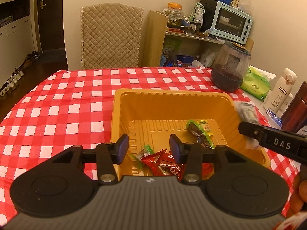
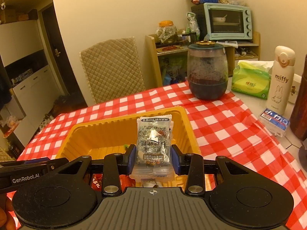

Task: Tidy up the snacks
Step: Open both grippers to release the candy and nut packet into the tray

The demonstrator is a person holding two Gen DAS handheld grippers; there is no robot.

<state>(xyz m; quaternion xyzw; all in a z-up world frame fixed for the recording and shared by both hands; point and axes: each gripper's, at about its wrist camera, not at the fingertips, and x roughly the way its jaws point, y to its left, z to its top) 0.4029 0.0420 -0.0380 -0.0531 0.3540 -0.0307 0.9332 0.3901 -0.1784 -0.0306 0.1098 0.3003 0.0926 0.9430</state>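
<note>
Left wrist view: I look along my left gripper (image 1: 148, 146), tilted down, close over the near edge of the yellow tray (image 1: 172, 94); right gripper (image 1: 247, 132) juts in from the right. Right wrist view: along my right gripper (image 2: 153, 158), tilted down, close at the tray's (image 2: 122, 120) near right side. Both views share tray, checked tablecloth (image 1: 57, 105) (image 2: 220, 124), quilted chair (image 1: 111, 36) (image 2: 111, 67), dark jar (image 1: 230, 67) (image 2: 208, 71) beyond.

Wrapped snacks (image 1: 165, 163) lie in tray (image 1: 172, 95) on table (image 1: 57, 105).
</note>
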